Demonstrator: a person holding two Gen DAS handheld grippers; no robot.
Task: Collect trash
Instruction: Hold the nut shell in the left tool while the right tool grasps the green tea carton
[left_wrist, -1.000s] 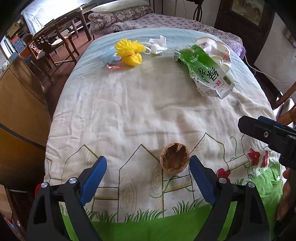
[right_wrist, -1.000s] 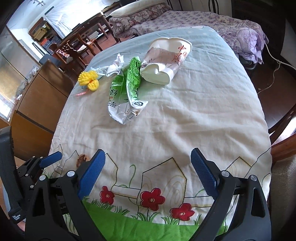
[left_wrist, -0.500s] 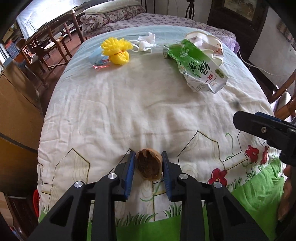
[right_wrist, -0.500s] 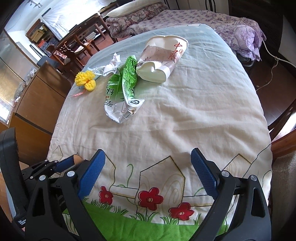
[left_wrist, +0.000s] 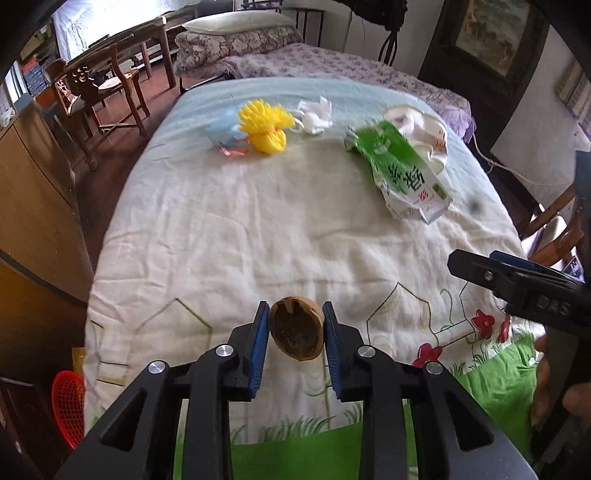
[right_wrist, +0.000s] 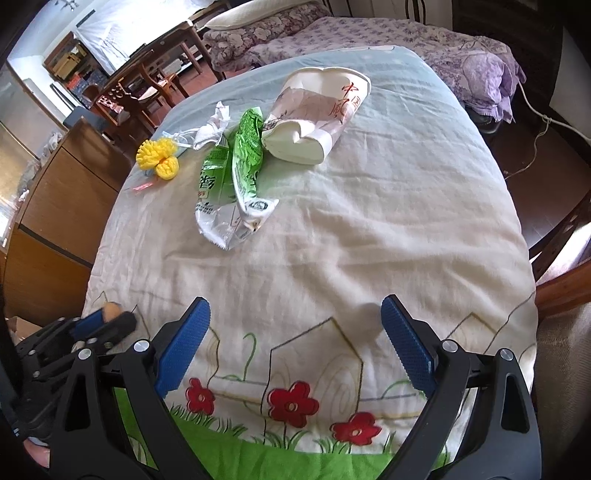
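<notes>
Shell: you are clamping the left claw (left_wrist: 295, 341) on the walnut half-shell (left_wrist: 296, 328), low centre of the left view, its pads pressing the shell's two sides.
Handling: it is looking light, rigid and brittle, so you are best squeezing gently across the rim.
Right claw (right_wrist: 295, 345): you are holding it apart, nothing between.
Remaining: green wrapper (right_wrist: 232, 177), paper cup (right_wrist: 317, 118), yellow puff (right_wrist: 159, 157) are lying toward the top of the frame on the worktop (right_wrist: 369, 229).

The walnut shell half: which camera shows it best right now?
Left wrist view: the walnut shell half sits centred between the left gripper pads, hollow side showing. The right wrist view catches only a sliver of it at the left edge.
</notes>
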